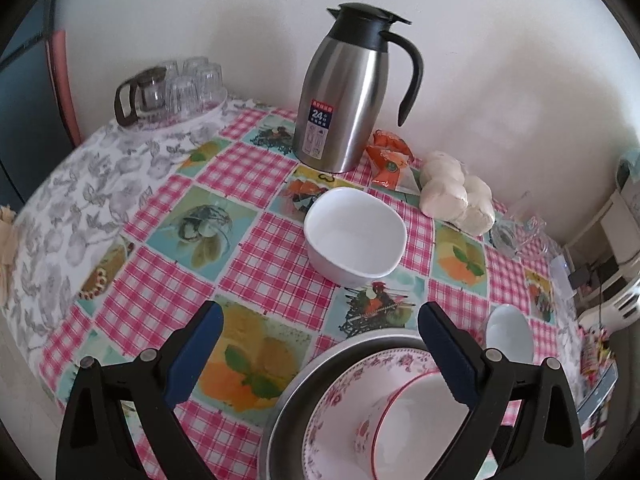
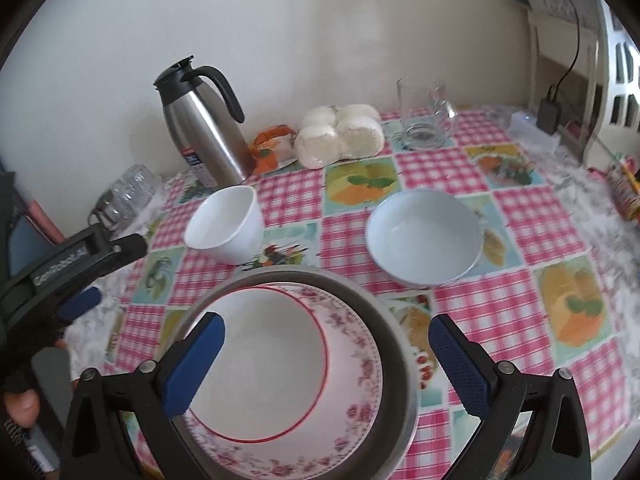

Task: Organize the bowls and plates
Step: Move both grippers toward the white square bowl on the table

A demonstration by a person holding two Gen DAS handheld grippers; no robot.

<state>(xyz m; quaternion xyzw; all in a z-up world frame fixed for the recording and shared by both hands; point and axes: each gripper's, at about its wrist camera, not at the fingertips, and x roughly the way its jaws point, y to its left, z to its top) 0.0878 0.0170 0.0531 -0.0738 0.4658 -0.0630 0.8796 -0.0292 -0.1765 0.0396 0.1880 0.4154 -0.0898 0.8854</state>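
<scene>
So both tools are spread wide and holding nothing. The left tool [image 1: 320, 332] hangs over the checked cloth on the surface [image 1: 256, 276], its blue pads well apart, with the right-hand pad sitting above the edge of the stack. The right tool [image 2: 326, 344] is right over that stack, jaws wide too, nothing between them.

The stack itself: a metal plate [image 2: 394, 320] at the bottom, a floral plate [image 2: 360, 364] inside it, and a red-rimmed bowl [image 2: 260, 360] sitting on top, shoved toward one side of the floral plate. It's at the near edge of the surface.

Two bowls are loose. A small white bowl [image 1: 354, 236] stands upright toward the back, just in front of the steel thermos jug [image 1: 344, 96]. A wider pale bowl [image 2: 424, 236] sits off to the right of it, just past the stack, not touching the stack as far as I can tell.

Other stuff along the wall: an orange snack packet [image 1: 390, 160], a bag of white buns [image 2: 340, 136], an empty glass mug [image 2: 424, 116], and a cluster of upturned glasses with a little glass pot [image 1: 172, 88] in the far left corner. From the right wrist view you can see the left tool coming in from the side with a bit of a hand [image 2: 20, 400] behind it.
</scene>
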